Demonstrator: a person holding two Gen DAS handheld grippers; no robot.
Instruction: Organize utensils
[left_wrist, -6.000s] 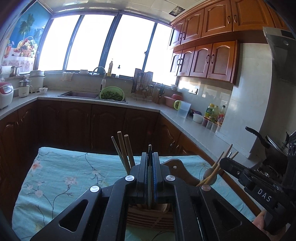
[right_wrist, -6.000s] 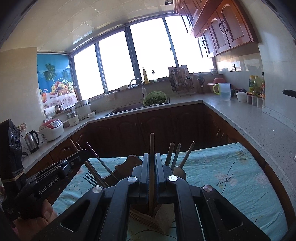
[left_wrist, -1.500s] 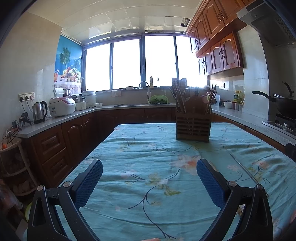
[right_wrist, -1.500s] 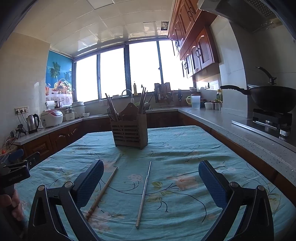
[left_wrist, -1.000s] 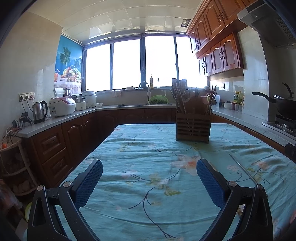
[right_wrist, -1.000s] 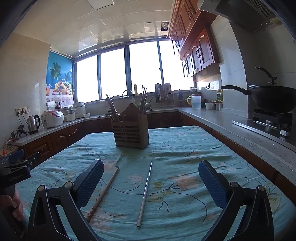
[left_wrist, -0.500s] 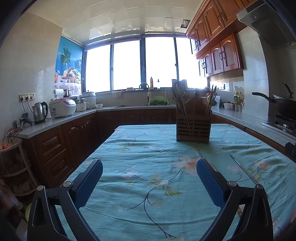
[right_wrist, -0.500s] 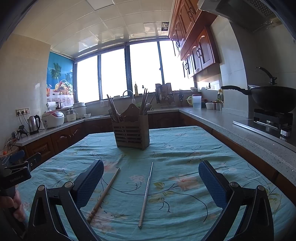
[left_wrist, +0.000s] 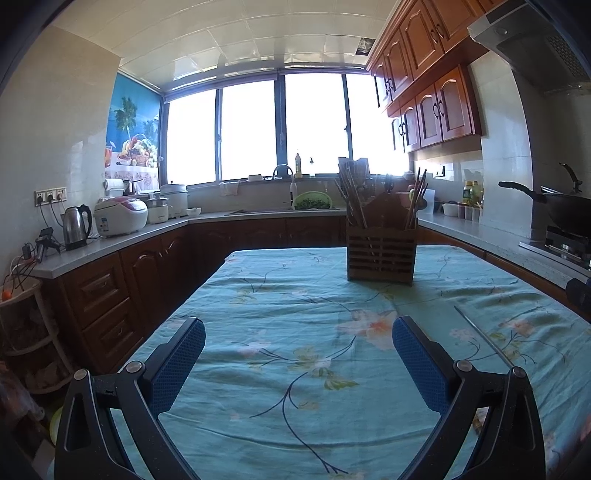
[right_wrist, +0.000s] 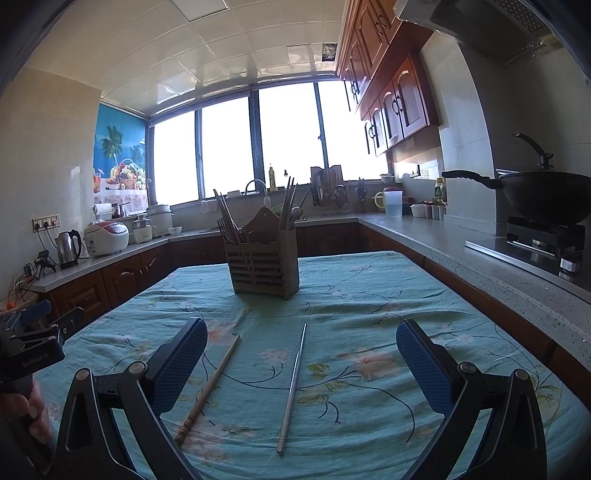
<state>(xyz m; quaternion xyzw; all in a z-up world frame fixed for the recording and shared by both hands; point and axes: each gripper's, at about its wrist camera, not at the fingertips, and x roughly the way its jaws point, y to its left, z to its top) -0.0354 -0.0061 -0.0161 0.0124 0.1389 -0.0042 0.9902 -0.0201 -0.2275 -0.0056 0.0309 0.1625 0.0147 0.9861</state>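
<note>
A slatted wooden utensil holder (right_wrist: 263, 263) stands on the floral tablecloth, with chopsticks, a fork and a spoon upright in it; it also shows in the left wrist view (left_wrist: 381, 254). A wooden chopstick (right_wrist: 208, 386) and a metal chopstick (right_wrist: 293, 384) lie flat on the cloth between my right gripper's open fingers. My right gripper (right_wrist: 301, 362) is open and empty, just behind them. My left gripper (left_wrist: 298, 362) is open and empty over bare cloth. The metal chopstick (left_wrist: 482, 339) lies to its right. The left gripper's body (right_wrist: 31, 343) shows at the right wrist view's left edge.
The table (left_wrist: 258, 295) is covered by a teal cloth and ringed by dark wood counters. A kettle (left_wrist: 75, 226) and rice cooker (left_wrist: 120, 216) stand on the left counter. A black wok (right_wrist: 543, 195) sits on the stove at the right.
Six seconds ago both grippers were shut on utensils over the holder. Since then both have opened and drawn back. Over the last second the right gripper crept slightly forward; the left is still.
</note>
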